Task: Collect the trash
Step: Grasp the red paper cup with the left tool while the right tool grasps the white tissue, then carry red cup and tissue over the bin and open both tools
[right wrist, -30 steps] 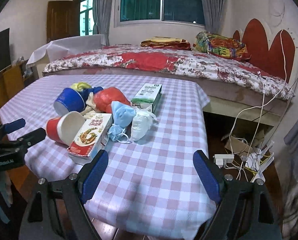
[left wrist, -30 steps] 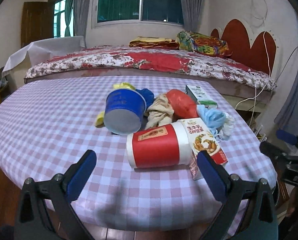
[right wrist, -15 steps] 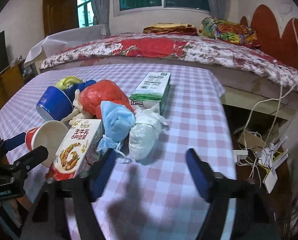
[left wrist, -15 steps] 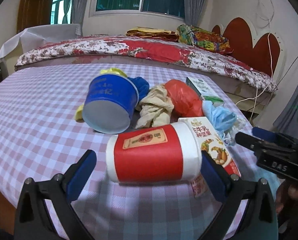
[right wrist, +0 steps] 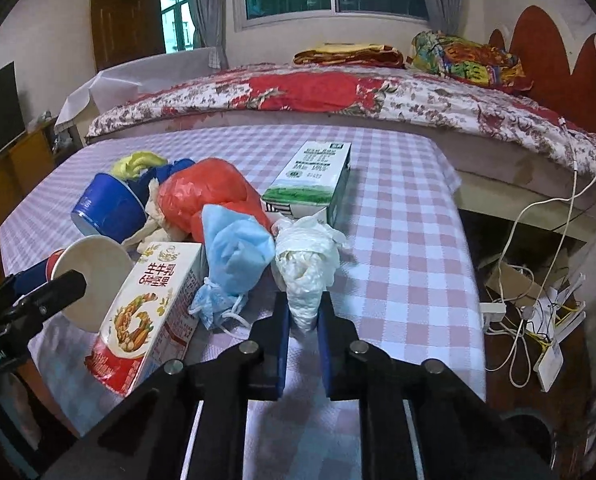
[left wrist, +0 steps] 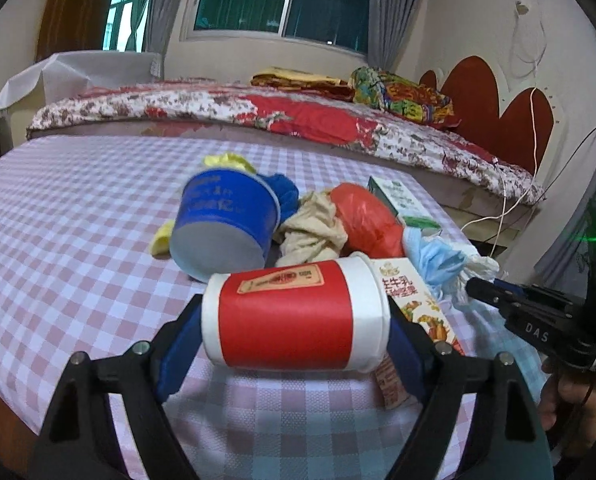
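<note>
A pile of trash lies on the checked table (left wrist: 57, 220). My left gripper (left wrist: 293, 320) is shut on a red-and-white paper cup (left wrist: 293, 316) lying on its side, one pad at each end. Behind it are a blue tub (left wrist: 225, 216), a beige rag (left wrist: 314, 232), a red bag (left wrist: 366, 220) and a milk carton with food pictures (left wrist: 414, 300). My right gripper (right wrist: 302, 320) is shut on the narrow end of a crumpled white plastic bag (right wrist: 306, 264). Beside it lie a blue bag (right wrist: 233, 256), the picture carton (right wrist: 149, 304) and a green-and-white carton (right wrist: 314, 176).
A bed with a red floral cover (right wrist: 338, 96) stands behind the table. Cables and a power strip (right wrist: 538, 312) lie on the floor right of the table edge. The right gripper also shows in the left wrist view (left wrist: 538, 312).
Both grippers moved forward to the pile and closed. The left one closed on the red cup, the right one on the white bag.
</note>
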Tool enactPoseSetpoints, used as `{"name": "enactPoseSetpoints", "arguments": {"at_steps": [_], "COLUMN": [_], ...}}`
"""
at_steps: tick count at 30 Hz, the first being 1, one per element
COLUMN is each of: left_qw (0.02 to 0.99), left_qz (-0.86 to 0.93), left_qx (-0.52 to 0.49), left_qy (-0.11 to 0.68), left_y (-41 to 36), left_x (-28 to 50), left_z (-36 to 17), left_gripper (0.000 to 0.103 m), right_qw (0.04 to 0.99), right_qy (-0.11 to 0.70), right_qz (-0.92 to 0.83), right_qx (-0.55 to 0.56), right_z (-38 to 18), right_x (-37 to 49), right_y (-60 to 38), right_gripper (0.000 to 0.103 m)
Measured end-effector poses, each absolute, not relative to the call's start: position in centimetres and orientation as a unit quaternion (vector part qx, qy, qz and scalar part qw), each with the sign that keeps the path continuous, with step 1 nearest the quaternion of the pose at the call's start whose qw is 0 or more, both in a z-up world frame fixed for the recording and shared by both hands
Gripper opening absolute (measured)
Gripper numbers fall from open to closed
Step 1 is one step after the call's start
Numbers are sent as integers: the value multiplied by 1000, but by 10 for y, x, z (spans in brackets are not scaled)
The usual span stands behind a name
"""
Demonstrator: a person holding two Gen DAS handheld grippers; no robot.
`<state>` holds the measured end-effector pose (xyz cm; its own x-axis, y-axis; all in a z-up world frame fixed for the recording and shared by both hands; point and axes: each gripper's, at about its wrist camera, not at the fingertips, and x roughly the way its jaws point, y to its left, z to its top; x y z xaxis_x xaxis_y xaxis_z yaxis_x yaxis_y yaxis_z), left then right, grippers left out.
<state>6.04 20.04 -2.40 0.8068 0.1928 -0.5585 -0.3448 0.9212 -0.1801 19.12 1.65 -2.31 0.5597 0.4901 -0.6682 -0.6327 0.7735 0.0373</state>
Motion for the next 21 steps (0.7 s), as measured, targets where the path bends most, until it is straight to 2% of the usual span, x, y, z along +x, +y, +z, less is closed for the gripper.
{"name": "enactPoseSetpoints", "arguments": {"at_steps": [10, 21], "left_qw": [954, 965], "left_qz": [138, 71], "left_qx": [-107, -78], "left_qy": [245, 239], "left_y": [185, 130], "left_x": [51, 66], "left_z": [3, 19], "left_gripper": [84, 84], "right_qw": [898, 926], "right_qy": [308, 283], "right_qz": [302, 240], "right_qx": [-89, -70], "right_z": [1, 25], "right_x": [174, 158], "right_y": [-20, -114], "right_gripper": [13, 13]}}
